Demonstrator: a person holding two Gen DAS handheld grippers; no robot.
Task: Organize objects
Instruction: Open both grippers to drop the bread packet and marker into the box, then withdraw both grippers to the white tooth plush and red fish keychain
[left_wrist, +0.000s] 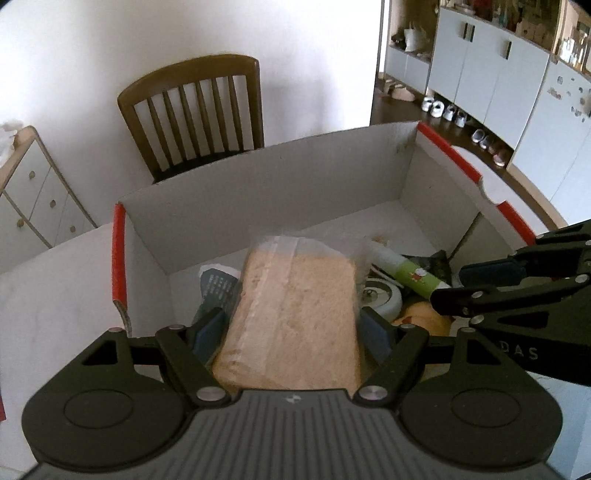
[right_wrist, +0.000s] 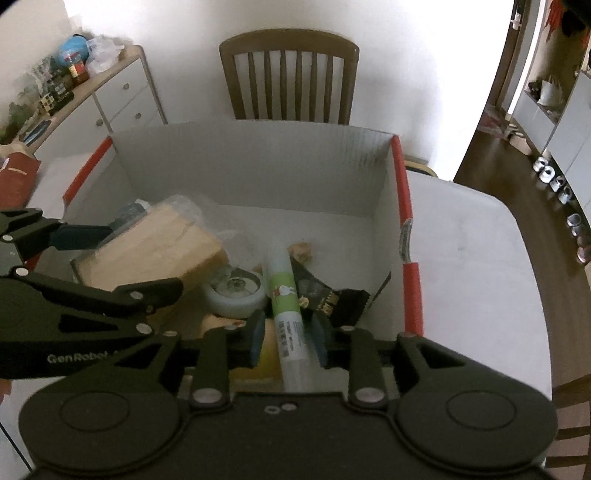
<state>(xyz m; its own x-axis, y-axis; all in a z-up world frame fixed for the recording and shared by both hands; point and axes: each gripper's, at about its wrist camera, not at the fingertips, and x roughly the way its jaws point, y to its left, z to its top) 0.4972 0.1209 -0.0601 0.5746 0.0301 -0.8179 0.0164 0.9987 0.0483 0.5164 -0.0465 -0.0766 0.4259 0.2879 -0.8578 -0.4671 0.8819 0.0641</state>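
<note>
Left claw (left_wrist: 295, 328) clamped across a bagged loaf of bread (left_wrist: 299, 314), pads (left_wrist: 208, 330) pressed into both sides, the loaf held tilted over the open cardboard box (left_wrist: 258, 177) and not yet set down. Right claw (right_wrist: 288, 339) parted around a white-and-green tube (right_wrist: 286, 306), a gap showing between pad and tube on each side, so released rather than grasping; tube lying inside the box, its near end still between the jaws. Beside the tube: a round white tape roll (right_wrist: 236, 291), a dark snack packet (right_wrist: 328, 299), and something pale yellow underneath, too hidden to name. Likely trouble: soft bread squashed by the grip, or the slippery bag sliding out and dropping hard onto the tape roll. Also possible: the two claws, working near each other over the same box, knocking together, or the right one dragging the tube back out on withdrawal. Box resting on a white table (right_wrist: 461, 240), a wooden chair (right_wrist: 288, 74) behind it.
</note>
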